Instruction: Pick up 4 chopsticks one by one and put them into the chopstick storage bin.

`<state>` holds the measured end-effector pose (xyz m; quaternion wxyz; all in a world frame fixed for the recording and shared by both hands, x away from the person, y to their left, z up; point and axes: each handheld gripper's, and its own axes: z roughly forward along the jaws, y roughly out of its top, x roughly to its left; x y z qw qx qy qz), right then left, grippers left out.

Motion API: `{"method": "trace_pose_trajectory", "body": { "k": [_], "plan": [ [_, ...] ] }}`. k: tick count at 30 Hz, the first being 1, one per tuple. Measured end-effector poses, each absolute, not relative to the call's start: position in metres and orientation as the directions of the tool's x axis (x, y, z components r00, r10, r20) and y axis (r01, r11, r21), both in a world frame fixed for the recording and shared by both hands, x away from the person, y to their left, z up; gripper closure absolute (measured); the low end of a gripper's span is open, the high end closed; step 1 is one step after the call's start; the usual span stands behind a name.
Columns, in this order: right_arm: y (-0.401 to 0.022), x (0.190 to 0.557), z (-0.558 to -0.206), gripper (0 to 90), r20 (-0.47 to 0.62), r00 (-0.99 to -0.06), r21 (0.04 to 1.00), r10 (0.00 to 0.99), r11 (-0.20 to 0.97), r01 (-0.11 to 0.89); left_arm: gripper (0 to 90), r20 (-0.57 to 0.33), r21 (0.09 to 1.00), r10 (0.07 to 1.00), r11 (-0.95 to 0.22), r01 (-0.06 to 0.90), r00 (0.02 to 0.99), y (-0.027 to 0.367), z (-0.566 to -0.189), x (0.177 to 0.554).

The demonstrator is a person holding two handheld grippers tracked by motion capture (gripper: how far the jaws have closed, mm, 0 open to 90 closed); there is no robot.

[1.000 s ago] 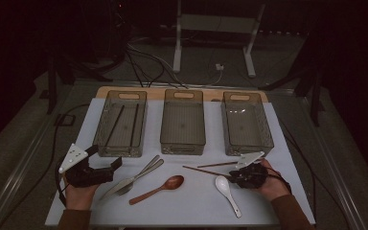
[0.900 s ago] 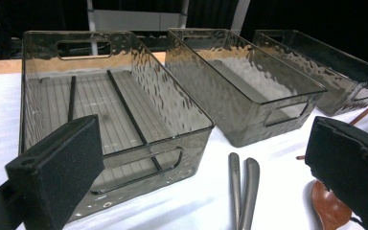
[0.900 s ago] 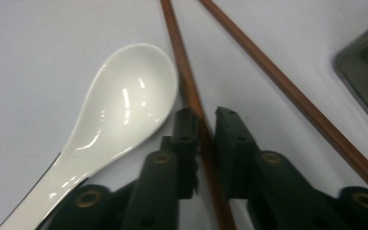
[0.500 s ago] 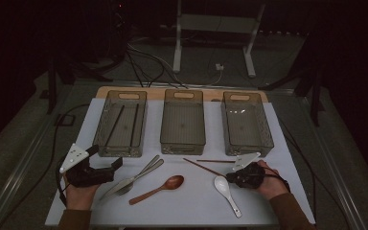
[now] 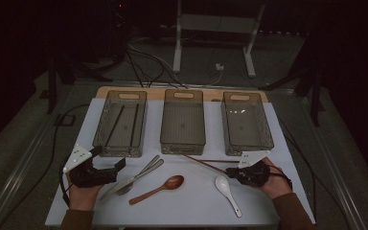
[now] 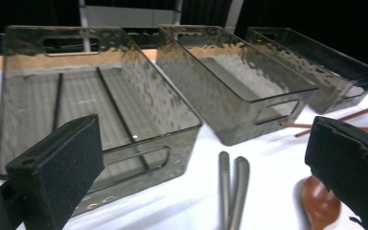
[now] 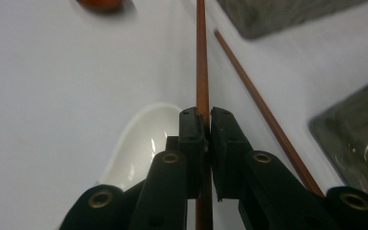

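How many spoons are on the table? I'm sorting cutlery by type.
2: a wooden spoon lying mid-table in front of the middle bin, and a white ceramic spoon to its right, beside the right gripper. The metal pieces overlap, so their type is unclear.

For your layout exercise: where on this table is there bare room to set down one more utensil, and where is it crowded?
Free: the white mat along the near edge, below the wooden spoon; also the middle bin and right bin look empty. Crowded: the strip in front of the bins, with metal cutlery, chopsticks, white spoon and both grippers.
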<state>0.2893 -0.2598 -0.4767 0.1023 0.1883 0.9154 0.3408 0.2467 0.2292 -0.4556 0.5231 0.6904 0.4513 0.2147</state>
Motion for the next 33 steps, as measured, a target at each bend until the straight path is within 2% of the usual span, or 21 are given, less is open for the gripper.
{"method": "trace_pose_trajectory", "body": {
  "k": [9, 20, 26, 28, 29, 33],
  "plan": [
    [-0.244, 0.288, -0.465, 84.6, -0.059, -0.903, 0.729, 0.427, 0.636, 0.253, 0.8, -0.205, 0.907, 0.806, -0.056, 0.417, 0.555, 0.203, -0.455, 0.252],
    [-0.205, 0.289, -0.453, 84.6, -0.064, -0.907, 0.793, 0.417, 0.573, 0.208, 1.8, -0.266, 0.884, 0.747, -0.064, 0.464, 0.609, 0.150, -0.456, 0.268],
    [-0.187, 0.290, -0.446, 84.6, -0.056, -0.901, 0.821, 0.430, 0.534, 0.204, 9.9, -0.297, 0.869, 0.734, -0.056, 0.491, 0.611, 0.122, -0.456, 0.275],
    [-0.182, 0.290, -0.445, 84.6, -0.052, -0.899, 0.828, 0.435, 0.522, 0.204, 17.0, -0.320, 0.860, 0.725, -0.046, 0.507, 0.609, 0.115, -0.458, 0.278],
    [-0.180, 0.290, -0.445, 84.6, -0.051, -0.900, 0.831, 0.434, 0.517, 0.202, 17.5, -0.329, 0.855, 0.722, -0.045, 0.516, 0.609, 0.112, -0.459, 0.280],
    [-0.171, 0.289, -0.445, 84.6, -0.045, -0.898, 0.841, 0.437, 0.501, 0.202, 34.6, -0.402, 0.839, 0.678, 0.002, 0.545, 0.615, 0.104, -0.464, 0.285]
  ]
}}
